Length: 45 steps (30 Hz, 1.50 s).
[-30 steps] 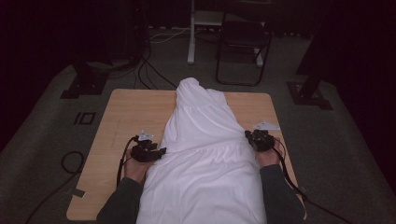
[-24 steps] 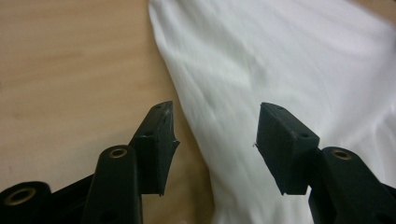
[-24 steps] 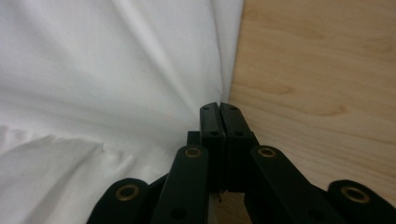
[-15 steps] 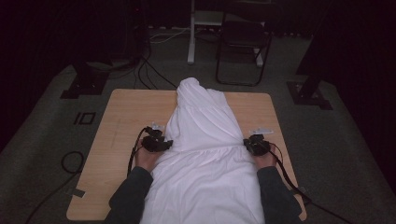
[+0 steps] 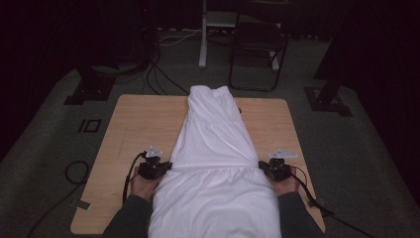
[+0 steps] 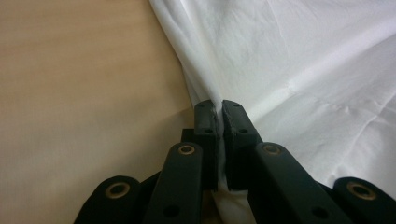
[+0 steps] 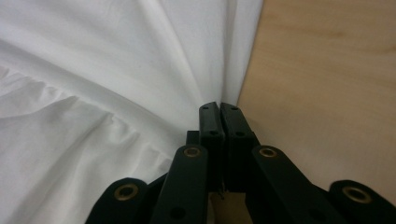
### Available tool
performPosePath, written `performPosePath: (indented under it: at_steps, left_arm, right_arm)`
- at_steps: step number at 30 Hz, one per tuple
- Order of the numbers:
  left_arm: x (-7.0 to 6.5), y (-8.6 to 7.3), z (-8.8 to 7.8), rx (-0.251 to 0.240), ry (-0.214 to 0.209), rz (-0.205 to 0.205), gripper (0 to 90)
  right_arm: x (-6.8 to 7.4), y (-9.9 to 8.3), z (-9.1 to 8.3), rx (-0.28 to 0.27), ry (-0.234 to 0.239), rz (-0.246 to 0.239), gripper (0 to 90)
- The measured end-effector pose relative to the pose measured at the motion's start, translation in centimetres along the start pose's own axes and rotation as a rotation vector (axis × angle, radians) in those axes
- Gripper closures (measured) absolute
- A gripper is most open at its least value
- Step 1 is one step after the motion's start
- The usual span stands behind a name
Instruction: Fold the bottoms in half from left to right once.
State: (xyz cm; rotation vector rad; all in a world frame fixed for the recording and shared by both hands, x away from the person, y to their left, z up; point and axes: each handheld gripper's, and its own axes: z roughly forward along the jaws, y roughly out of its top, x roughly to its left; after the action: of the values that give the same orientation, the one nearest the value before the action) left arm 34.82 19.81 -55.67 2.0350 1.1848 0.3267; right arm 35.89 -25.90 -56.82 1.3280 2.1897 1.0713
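Observation:
A long white garment (image 5: 213, 144) lies lengthwise down the middle of the wooden table (image 5: 138, 119), and its near end hangs over the front edge. My left gripper (image 5: 166, 166) sits at the garment's left edge; its jaws have just been closing and now pinch the white cloth (image 6: 303, 56) at the left gripper's tips (image 6: 218, 105). At the right edge, my right gripper (image 5: 262, 166) is shut on the fabric (image 7: 93, 70), whose gathered folds run into its tips (image 7: 219, 106). Both hands rest low on the table.
Bare wood lies on both sides of the garment. Behind the table stand a dark chair (image 5: 257, 39) and a white post (image 5: 203, 34). Cables (image 5: 148, 74) and black stand bases (image 5: 91, 91) (image 5: 329, 99) lie on the carpet.
The left gripper moved in to the garment's left edge and shut on it. Both grippers then came back toward the front edge, and a crease now runs across the cloth between them.

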Motion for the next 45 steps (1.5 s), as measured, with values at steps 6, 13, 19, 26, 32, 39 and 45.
performPosePath:
  at_steps: [6,13,19,26,32,39,45]
  left_arm:
    - [-2.1,-2.2,-1.9,0.024,0.000,0.048,85.7]
    - [-1.9,-2.5,-2.5,-0.016,-0.018,0.017,72.2]
    - [-0.5,-0.1,-1.9,-0.081,-0.004,-0.008,56.8]
    - [-0.6,0.7,0.2,-0.061,0.008,0.001,58.1]
    - [-0.7,0.3,0.7,-0.044,0.022,0.005,60.3]
    - [-1.1,0.2,1.0,-0.039,0.049,0.011,85.4]
    - [-1.4,0.1,0.8,-0.029,0.067,0.020,88.3]
  right_arm:
    - [1.8,-2.3,-2.6,0.026,0.032,-0.014,88.1]
    - [2.6,-3.7,-4.0,0.034,0.076,0.018,77.5]
    - [1.9,-0.1,-3.7,-0.044,0.063,-0.016,54.8]
    - [1.1,6.4,1.4,-0.061,0.085,-0.042,57.0]
    - [0.7,9.2,6.6,-0.021,0.103,-0.001,54.0]
    - [1.8,9.3,8.8,0.032,0.086,-0.046,74.9]
    - [0.6,10.4,5.0,-0.085,-0.137,-0.061,89.6]
